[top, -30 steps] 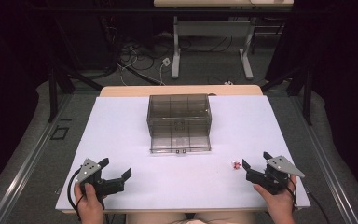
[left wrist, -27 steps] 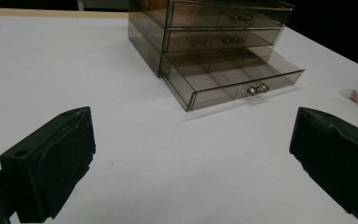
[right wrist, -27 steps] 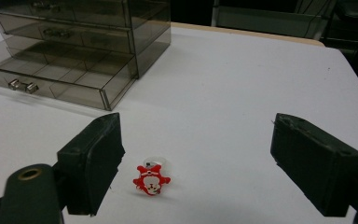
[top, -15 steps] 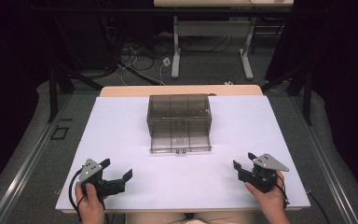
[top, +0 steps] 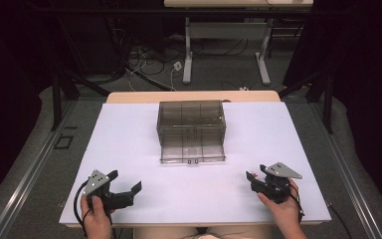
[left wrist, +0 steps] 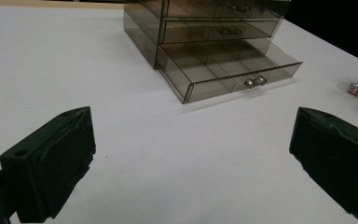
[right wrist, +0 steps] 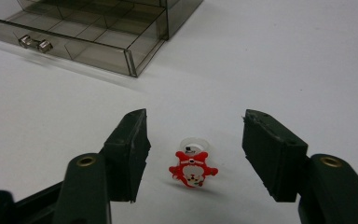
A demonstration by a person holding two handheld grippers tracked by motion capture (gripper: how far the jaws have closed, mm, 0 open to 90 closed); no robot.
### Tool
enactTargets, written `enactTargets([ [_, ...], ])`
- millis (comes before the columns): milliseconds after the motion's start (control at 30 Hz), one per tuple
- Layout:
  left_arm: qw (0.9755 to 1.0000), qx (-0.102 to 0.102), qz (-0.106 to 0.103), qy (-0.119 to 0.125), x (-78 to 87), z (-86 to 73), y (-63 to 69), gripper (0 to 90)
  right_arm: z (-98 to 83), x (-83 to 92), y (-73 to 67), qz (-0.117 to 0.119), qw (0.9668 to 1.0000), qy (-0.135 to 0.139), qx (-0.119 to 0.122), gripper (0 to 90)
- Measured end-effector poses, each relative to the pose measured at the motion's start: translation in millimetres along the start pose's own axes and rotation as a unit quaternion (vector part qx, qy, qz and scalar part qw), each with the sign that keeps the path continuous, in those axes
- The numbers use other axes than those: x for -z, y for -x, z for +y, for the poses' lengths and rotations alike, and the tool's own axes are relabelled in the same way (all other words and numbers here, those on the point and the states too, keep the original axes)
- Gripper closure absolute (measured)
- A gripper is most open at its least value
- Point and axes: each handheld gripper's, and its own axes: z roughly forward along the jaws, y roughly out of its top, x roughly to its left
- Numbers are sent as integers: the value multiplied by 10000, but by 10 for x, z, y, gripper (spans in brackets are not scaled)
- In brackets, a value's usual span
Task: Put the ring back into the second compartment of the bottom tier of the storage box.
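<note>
On the white table (top: 129, 144), nearest the person and in front of the drawer box (top: 191, 130) toward its right, the right gripper (right wrist: 195, 140) rests low with a small red toy ring (right wrist: 193, 167) lying between its two blocky black jaws. The jaws have just been closing, yet a gap shows on each side of the ring, so neither pad presses it and the claw is open around it. The ring is glossy plastic: a flat red figure with white trim and stubby arms, joined to a clear round band that lies behind it, on the side toward the box. The figure's head points away from the gripper, so its long axis runs toward the box. In the high view the right gripper (top: 258, 182) hides the ring. In front of the box on the other side, the left gripper (top: 125, 187) sits with its matte, square-cut jaws spread wide and nothing between them. Farther off, the box is smoky see-through plastic, rectangular, with its bottom drawer (left wrist: 228, 70) pulled out, showing divided compartments and a small metal handle (left wrist: 255, 81).
</note>
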Motion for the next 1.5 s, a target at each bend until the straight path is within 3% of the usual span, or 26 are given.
enactTargets([
  [533,10000,21,-24,-88,-26,-11,1,4,-35,-96,-60,-67,9986,-341,-404,459],
  [633,9999,25,-26,-98,-29,-12,1,5,-45,-114,-63,-96,9987,-363,-336,466],
  [1033,9999,29,-30,-109,-34,-13,0,5,-74,-151,-37,-116,9973,-543,-476,492],
  [1500,9999,26,-22,-136,-38,-14,-2,6,-72,-162,-44,-99,9968,-634,-470,549],
])
